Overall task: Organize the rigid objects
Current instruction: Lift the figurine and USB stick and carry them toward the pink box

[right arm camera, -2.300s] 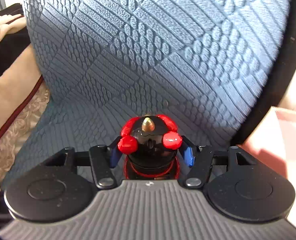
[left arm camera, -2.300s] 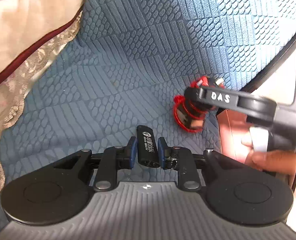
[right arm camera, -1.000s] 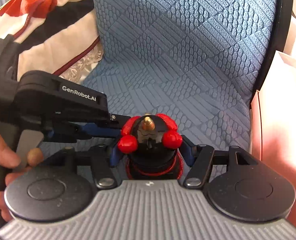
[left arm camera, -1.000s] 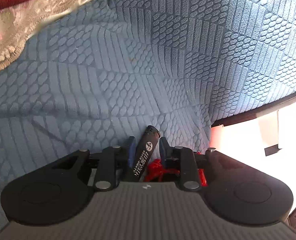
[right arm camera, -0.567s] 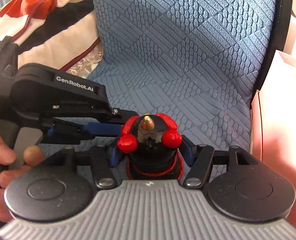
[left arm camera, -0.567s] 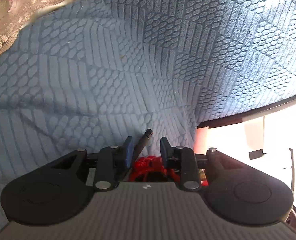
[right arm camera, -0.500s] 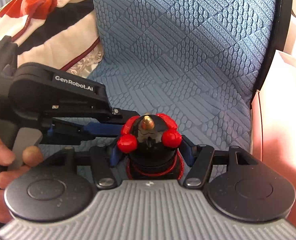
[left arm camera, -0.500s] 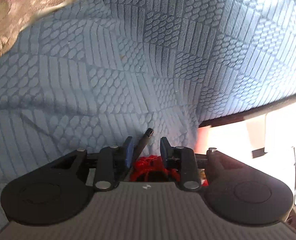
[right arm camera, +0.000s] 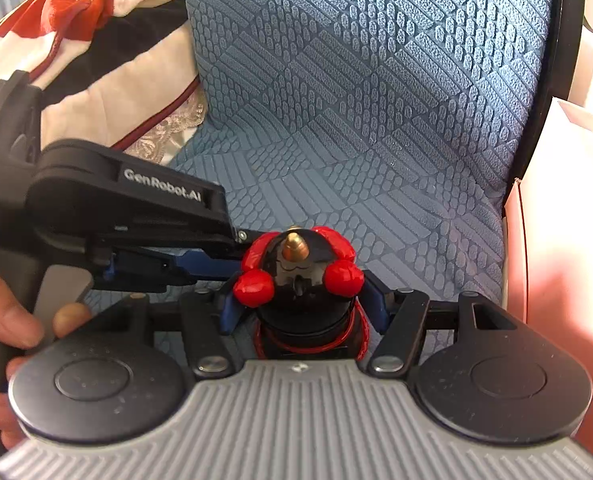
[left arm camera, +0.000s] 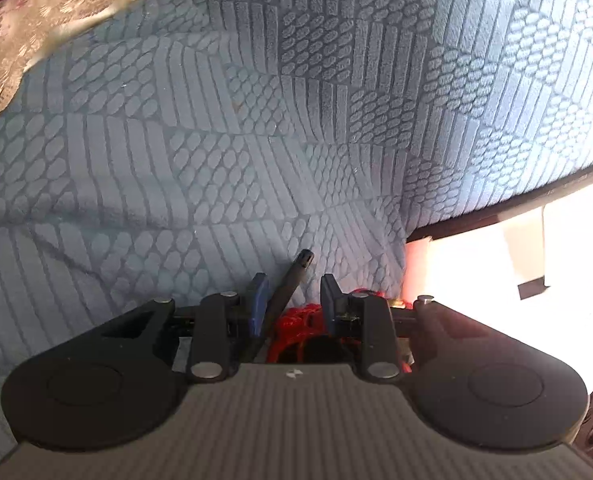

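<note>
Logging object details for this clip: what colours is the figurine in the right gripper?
Black figurine with red parts and a brass tip, clearest in the right wrist view.

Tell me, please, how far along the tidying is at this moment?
Nothing looks put away yet. The right gripper is shut on the red-and-black figurine; the left gripper stands open around a slim black lighter leaning between its fingers. Both still need placing.

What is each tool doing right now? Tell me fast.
Left tool: open, the black lighter leaning loose between its fingers.
Right tool: closed on the black and red toy.
</note>
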The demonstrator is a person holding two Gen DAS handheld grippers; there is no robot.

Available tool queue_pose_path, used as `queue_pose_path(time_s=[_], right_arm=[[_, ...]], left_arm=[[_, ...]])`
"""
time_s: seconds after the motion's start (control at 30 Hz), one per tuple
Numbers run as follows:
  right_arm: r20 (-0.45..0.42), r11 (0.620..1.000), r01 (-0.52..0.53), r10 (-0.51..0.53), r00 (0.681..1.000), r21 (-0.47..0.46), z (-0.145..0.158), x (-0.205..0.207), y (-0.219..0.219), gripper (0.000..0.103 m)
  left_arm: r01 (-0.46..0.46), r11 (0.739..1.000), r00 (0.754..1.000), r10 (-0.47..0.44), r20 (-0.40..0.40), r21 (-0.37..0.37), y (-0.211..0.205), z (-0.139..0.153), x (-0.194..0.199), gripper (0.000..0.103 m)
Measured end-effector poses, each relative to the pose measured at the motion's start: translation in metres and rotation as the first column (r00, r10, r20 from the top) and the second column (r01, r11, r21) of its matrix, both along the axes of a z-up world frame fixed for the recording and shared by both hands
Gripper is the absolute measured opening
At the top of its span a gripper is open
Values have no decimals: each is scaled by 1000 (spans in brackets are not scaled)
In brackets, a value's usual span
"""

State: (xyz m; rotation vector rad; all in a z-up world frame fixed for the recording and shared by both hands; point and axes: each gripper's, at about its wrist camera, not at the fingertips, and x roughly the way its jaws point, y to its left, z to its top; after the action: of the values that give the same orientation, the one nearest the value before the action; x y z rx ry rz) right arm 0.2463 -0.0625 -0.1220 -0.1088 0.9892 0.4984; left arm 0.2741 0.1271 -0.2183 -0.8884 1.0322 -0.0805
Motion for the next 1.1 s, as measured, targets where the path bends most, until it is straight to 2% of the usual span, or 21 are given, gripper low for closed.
queue_pose_path(time_s=[0.2,0.3,0.33,0.43,0.53,0.67,0.77,0.83,0.97,1.1], right_arm=[[-1,1000,-1,1,1000,1,0,-1,0,63],[4,1000,-4,4,1000,-7,-2,-2,2,64],[-3,1000,-8,8,1000,-20,-4,-3,3,63],[-27,995,-22,19,999,-98,-20,-7,11,63],[25,992,-14,17,1000,-123,-24,-14,17,63],[19,997,20,-18,1000,-79,-24,-12,10,62],[18,998,52,-51,999,-45,-24,-12,5,61],[28,997,61,-60,998,-43,-25,-13,5,64],[40,998,55,-53,998,-33,-30,-14,6,61],[61,994,67,-62,996,-81,-26,-18,10,59]], left_arm=[[26,999,1000,-26,12,42,-5,-3,5,30],[41,995,999,-44,28,88,-9,-3,6,24],[51,992,998,-55,37,116,-11,-2,5,22],[58,989,997,-65,47,136,-13,-3,5,21],[69,984,995,-79,53,166,-15,-2,5,18],[69,977,995,-80,51,201,-18,-1,5,15],[62,976,996,-73,48,210,-16,2,3,11],[53,973,997,-66,50,226,-13,4,-1,11],[41,973,997,-55,57,227,-9,7,-5,10],[38,975,997,-52,56,218,-7,10,-10,10]])
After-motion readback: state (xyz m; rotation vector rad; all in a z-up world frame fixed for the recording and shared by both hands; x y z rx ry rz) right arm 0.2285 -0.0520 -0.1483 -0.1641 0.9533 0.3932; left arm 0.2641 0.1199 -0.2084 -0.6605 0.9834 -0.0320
